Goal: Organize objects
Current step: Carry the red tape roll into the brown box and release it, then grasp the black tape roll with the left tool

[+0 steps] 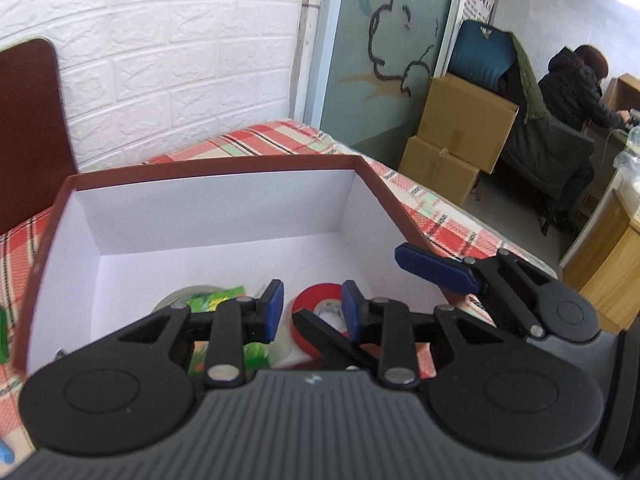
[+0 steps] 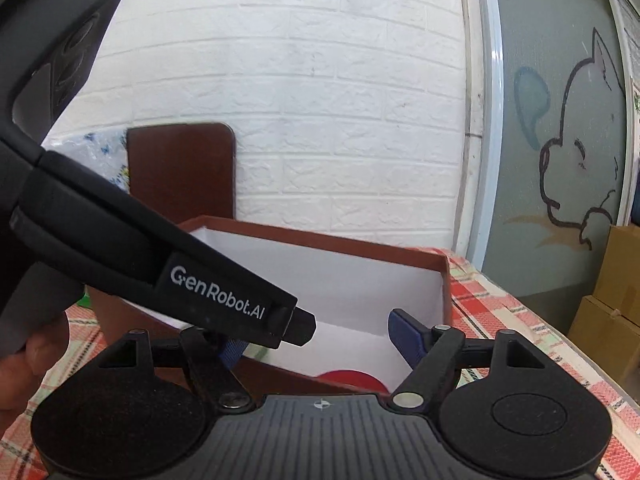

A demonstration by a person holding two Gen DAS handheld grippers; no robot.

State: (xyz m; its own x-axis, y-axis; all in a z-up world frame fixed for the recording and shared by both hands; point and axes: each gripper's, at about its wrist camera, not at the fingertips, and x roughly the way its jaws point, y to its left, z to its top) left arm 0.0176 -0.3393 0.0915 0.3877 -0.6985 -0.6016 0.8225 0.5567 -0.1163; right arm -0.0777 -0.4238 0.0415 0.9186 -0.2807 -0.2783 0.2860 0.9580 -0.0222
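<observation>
Your left claw [image 1: 310, 310] hangs over the near end of an open brown box w/ white lining [image 1: 216, 200], its blue pads a narrow gap apart and pinching nothing. Seen through that gap, a red tape roll [image 1: 316, 300] lies on the box floor near the right wall. Left of it sits a clear tape roll [image 1: 188, 294] w/ a green printed packet [image 1: 212, 300] over it; whether the two rolls touch can't be told.

Your right claw [image 2: 316, 342] comes in from the right side of the box, jaws spread wide, nothing between them. Its right pad [image 2: 406, 334] is inside the box above the red roll's edge; the left pad is mostly hidden behind the body of your left tool, which crosses the right wrist view.

The box rests on a table covered w/ a red-and-green plaid cloth [image 1: 440, 216], against a white brick wall [image 1: 180, 60]. Cardboard cartons [image 1: 460, 132] are stacked in the background, and a person in a dark jacket [image 1: 576, 92] sits at a desk.
</observation>
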